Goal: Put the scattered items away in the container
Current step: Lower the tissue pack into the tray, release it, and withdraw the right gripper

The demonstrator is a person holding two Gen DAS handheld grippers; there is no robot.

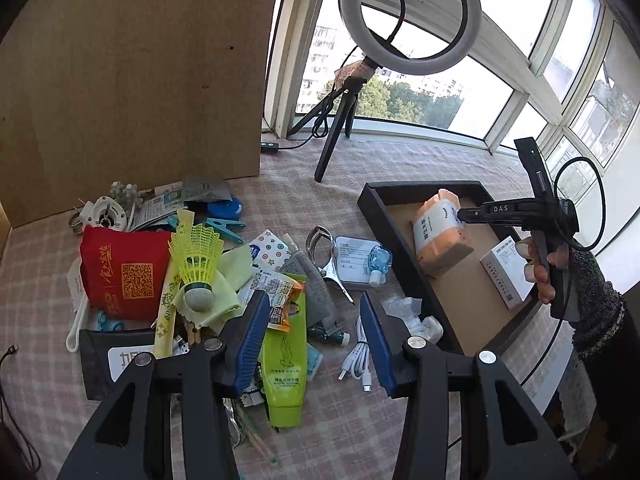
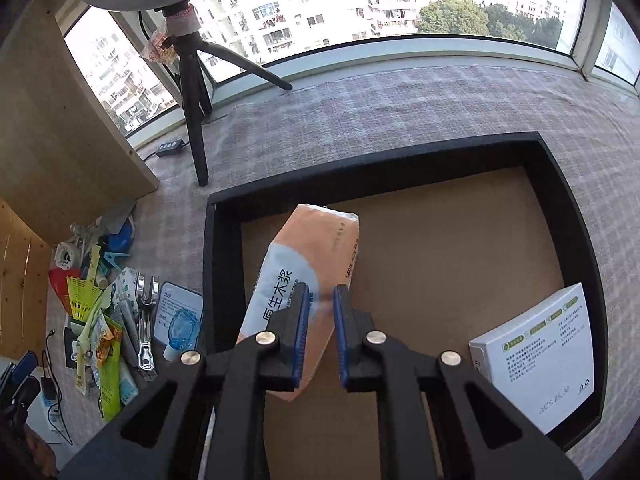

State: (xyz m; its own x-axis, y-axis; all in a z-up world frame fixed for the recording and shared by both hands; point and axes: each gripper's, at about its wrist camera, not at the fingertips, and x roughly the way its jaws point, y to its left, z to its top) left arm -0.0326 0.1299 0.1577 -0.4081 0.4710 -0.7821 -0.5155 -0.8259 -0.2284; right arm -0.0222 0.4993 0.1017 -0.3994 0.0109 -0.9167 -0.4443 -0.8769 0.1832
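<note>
My left gripper hangs with its blue-padded jaws spread and nothing between them, above the heap of scattered items on the pink checked tablecloth. Under and just beyond it lie a lime-green plastic tube, a white coiled charging cable and a crumpled clear plastic wrapper. Further toward the wooden panel at the cloth's far left sit a yellow plastic shuttlecock and a red fabric pouch with a printed code. My right gripper, seen in my right hand, points down into the shallow black-walled tray with a brown cardboard floor, which stands near the cloth's right edge. Its jaws are drawn close together with only a narrow gap, and I cannot tell whether they pinch the wrapper of the orange and white soft tissue pack lying tilted along the tray's left wall. A white printed cardboard box lies by the tray's near right corner. A ring light on a black tripod stands at the cloth's far edge by the window.
</note>
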